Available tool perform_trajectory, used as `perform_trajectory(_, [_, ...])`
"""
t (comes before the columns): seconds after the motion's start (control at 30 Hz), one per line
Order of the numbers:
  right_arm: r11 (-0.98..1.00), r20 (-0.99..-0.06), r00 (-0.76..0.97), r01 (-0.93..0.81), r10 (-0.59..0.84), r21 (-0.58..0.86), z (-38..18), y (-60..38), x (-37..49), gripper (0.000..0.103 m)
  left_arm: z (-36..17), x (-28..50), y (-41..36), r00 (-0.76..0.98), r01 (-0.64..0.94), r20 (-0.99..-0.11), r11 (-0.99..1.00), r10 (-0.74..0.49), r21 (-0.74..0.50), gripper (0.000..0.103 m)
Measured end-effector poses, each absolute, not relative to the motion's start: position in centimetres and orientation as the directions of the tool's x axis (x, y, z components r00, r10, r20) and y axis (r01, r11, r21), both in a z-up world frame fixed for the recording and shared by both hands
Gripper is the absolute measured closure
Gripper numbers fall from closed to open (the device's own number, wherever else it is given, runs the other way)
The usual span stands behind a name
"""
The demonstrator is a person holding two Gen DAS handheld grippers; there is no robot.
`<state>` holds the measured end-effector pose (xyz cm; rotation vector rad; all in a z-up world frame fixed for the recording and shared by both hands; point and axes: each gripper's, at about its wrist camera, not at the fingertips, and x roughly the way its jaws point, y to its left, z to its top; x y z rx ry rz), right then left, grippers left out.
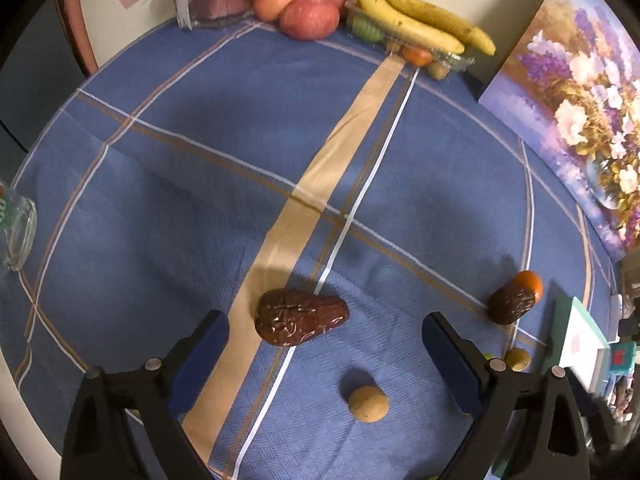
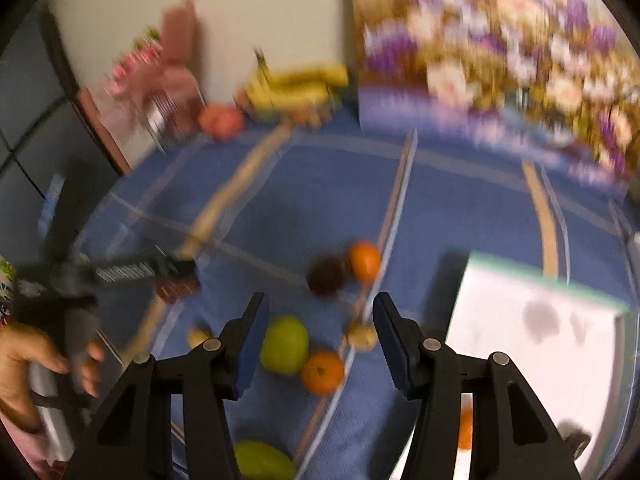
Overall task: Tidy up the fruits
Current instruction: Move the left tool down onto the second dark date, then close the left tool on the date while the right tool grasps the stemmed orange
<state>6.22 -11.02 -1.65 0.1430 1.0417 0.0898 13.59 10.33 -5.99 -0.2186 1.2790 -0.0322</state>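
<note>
1. The left gripper (image 1: pixel 326 336) hangs over the blue tablecloth (image 1: pixel 180 200) with jaws spread wide and nothing between them; a small tan fruit (image 1: pixel 368 403) lies nearest, a wrinkled dark date (image 1: pixel 301 317) just ahead.
2. The right gripper (image 2: pixel 316 332), in a blurred view, is also spread and empty above a green fruit (image 2: pixel 284 345) and an orange (image 2: pixel 322 372).
3. Bare cloth stretches to the far edge, where apples (image 1: pixel 309 16) and bananas (image 1: pixel 420 16) sit.
4. A white box (image 2: pixel 532 344) stands at the right edge.

no text can be read; the green marks on the glass jar (image 1: pixel 16 236) are cut off and illegible.
</note>
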Motion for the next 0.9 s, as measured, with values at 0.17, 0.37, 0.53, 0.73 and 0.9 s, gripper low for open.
perform_trajectory(0.17, [0.987,-0.901,0.410,0.005,0.142,0.158,-5.0,-11.0,6.3,0.048,-7.2,14.0,10.1,0.256,-0.099,-0.954,0.977,-0.157,-0.187,0.005])
perform_trajectory(0.37, [0.979,-0.908,0.384,0.038,0.169,0.198,-6.3,-12.0,5.9,0.048,-8.6,14.0,10.3,0.225,-0.117,-0.963,0.977,-0.150,-0.179,0.005])
perform_trajectory(0.53, [0.984,-0.922,0.355,0.025,0.156,0.176,-6.9,-12.0,5.6,0.048,-8.7,14.1,10.5,0.235,-0.124,-0.961,0.976,-0.149,-0.181,0.006])
perform_trajectory(0.73, [0.982,-0.920,0.355,0.027,0.166,0.188,-7.0,-12.1,5.3,0.048,-8.9,14.4,10.0,0.237,-0.106,-0.961,0.979,-0.143,-0.172,0.016])
perform_trajectory(0.9, [0.980,-0.918,0.357,0.031,0.172,0.196,-7.0,-12.1,5.2,0.049,-8.6,14.6,10.5,0.261,-0.144,-0.952,0.969,-0.157,-0.199,0.025])
